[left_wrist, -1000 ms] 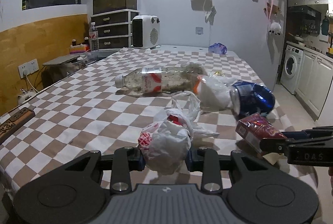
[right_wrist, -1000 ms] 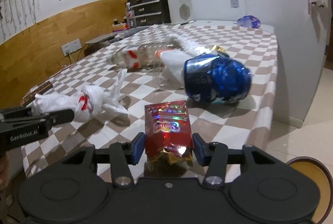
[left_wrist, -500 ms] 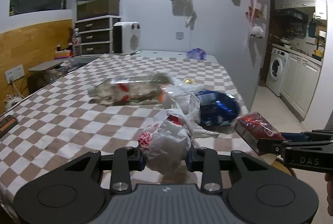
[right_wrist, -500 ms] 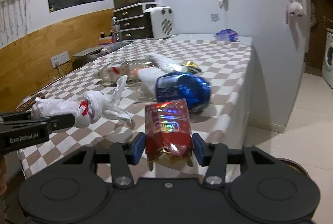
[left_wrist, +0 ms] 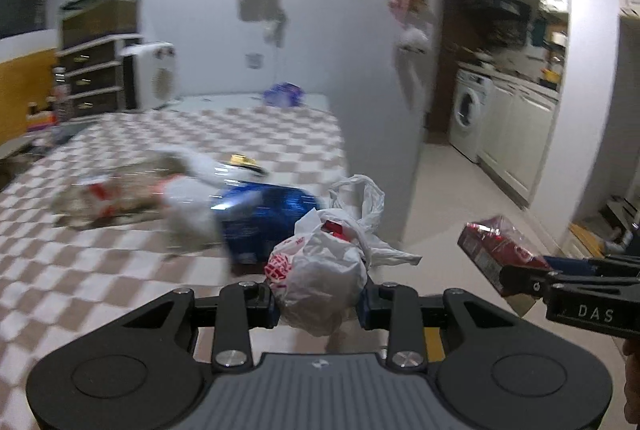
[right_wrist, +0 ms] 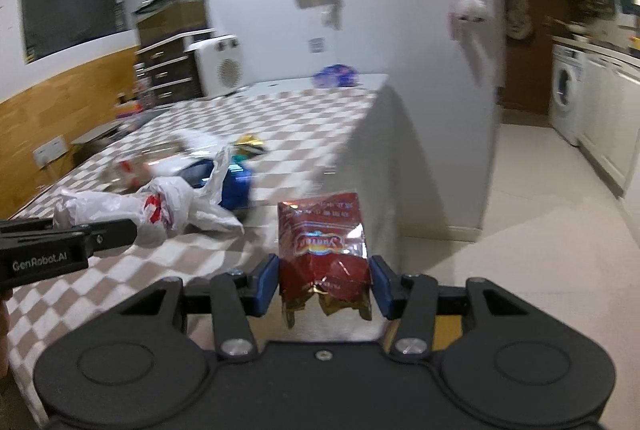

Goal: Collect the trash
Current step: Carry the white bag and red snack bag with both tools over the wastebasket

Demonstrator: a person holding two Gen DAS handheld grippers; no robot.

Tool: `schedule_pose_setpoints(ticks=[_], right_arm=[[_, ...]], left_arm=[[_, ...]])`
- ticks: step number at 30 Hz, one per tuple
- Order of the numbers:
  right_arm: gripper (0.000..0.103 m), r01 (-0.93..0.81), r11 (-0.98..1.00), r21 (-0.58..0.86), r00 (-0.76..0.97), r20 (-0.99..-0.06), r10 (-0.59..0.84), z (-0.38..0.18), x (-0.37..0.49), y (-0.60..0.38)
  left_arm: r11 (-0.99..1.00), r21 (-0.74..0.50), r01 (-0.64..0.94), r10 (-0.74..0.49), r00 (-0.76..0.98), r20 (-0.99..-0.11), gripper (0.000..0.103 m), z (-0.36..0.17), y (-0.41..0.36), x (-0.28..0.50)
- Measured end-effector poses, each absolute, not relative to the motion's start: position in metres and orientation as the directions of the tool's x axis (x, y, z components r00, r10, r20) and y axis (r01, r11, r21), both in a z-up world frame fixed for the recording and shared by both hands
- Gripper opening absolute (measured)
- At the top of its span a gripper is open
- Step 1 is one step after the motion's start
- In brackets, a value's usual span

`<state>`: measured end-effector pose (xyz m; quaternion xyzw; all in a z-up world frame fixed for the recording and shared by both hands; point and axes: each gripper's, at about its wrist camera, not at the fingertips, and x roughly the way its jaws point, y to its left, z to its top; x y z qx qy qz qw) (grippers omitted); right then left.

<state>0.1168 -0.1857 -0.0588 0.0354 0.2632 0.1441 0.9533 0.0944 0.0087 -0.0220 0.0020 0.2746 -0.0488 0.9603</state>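
My left gripper (left_wrist: 318, 300) is shut on a crumpled white plastic bag (left_wrist: 320, 270) with red print, held in the air at the table's right edge. My right gripper (right_wrist: 325, 284) is shut on a red snack packet (right_wrist: 322, 250), carried beside the table over the floor. The packet (left_wrist: 496, 250) and right gripper also show at the right of the left wrist view; the bag (right_wrist: 160, 206) shows at the left of the right wrist view. A blue crushed can (left_wrist: 264, 218), a clear plastic bottle (left_wrist: 112, 198) and white wrapping lie blurred on the checkered table (left_wrist: 100, 270).
A small gold wrapper (right_wrist: 248, 144) and a blue-purple bag (right_wrist: 336, 76) lie farther back on the table. A white heater (right_wrist: 218, 70) and a drawer unit (right_wrist: 172, 70) stand at the far end. Pale floor leads right to a washing machine (right_wrist: 566, 90) and cabinets.
Both grippers swung right and off the table's edge, still holding the bag and the packet. The table trash has slid left in view, and the floor and kitchen have come into sight.
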Motion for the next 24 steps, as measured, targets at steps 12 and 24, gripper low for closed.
schedule_pose_setpoints(ticks=[12,24], right_arm=[[0.05,-0.045,0.986,0.157,0.843,-0.524,0.122,-0.076,0.13,-0.274],[0.05,0.097,0.982,0.163,0.806,-0.592,0.018,-0.108,0.155,-0.321]], left_arm=[[0.956,-0.068,0.287,-0.265,0.737,-0.622,0.036,-0.047,-0.088,0.163],[0.922,-0.164,0.35,-0.356,0.604,-0.713,0.036,-0.082,-0.16,0.231]])
